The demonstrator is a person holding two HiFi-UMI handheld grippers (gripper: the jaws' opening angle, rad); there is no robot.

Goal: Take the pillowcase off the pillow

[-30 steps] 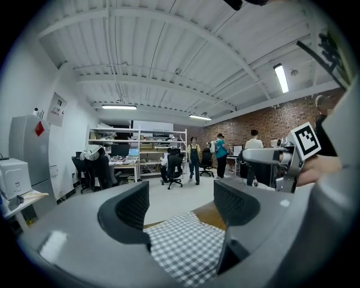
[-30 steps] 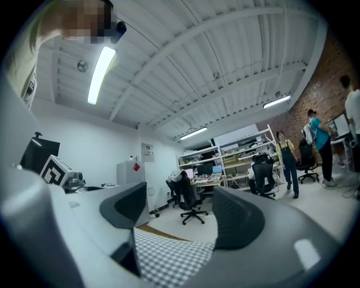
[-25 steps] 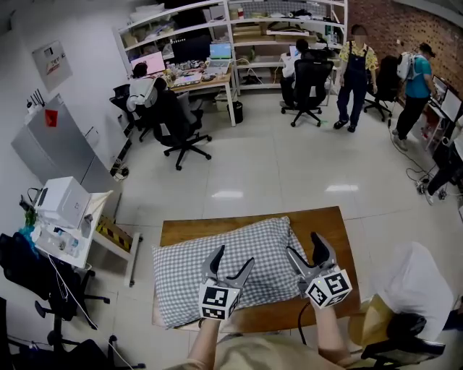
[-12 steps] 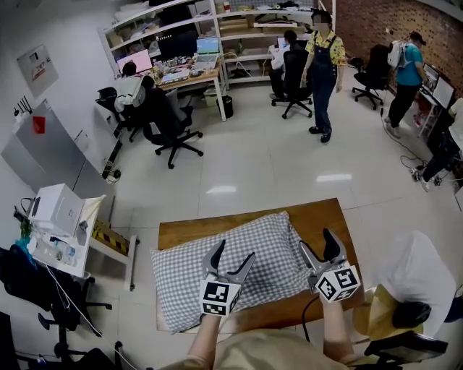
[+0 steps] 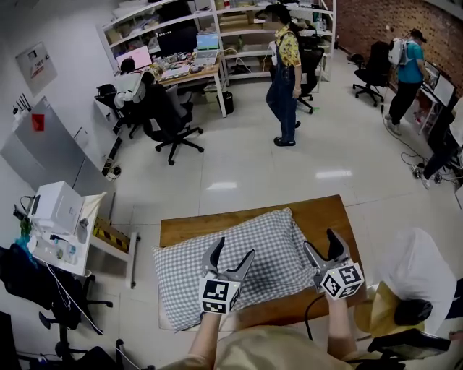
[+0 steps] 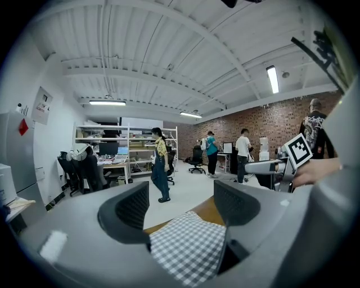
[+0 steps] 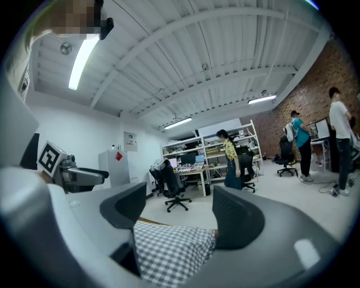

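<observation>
Wooden table, checked pillow — tiled floor

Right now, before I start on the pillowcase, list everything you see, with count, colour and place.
pillow: one, grey-and-white check case, lying on the table
table: one, brown wood, directly below
printer: one, white, left
cabinet: one, grey, left wall
office chairs: several, black, by the far desks
shelving: white, back wall
person in yellow top: one, on the open floor
person in teal shirt: one, far right
seated person: one, left desk
left tool: one, dark grey, open, over the pillow
right tool: one, dark grey, open, at the pillow's right end
</observation>
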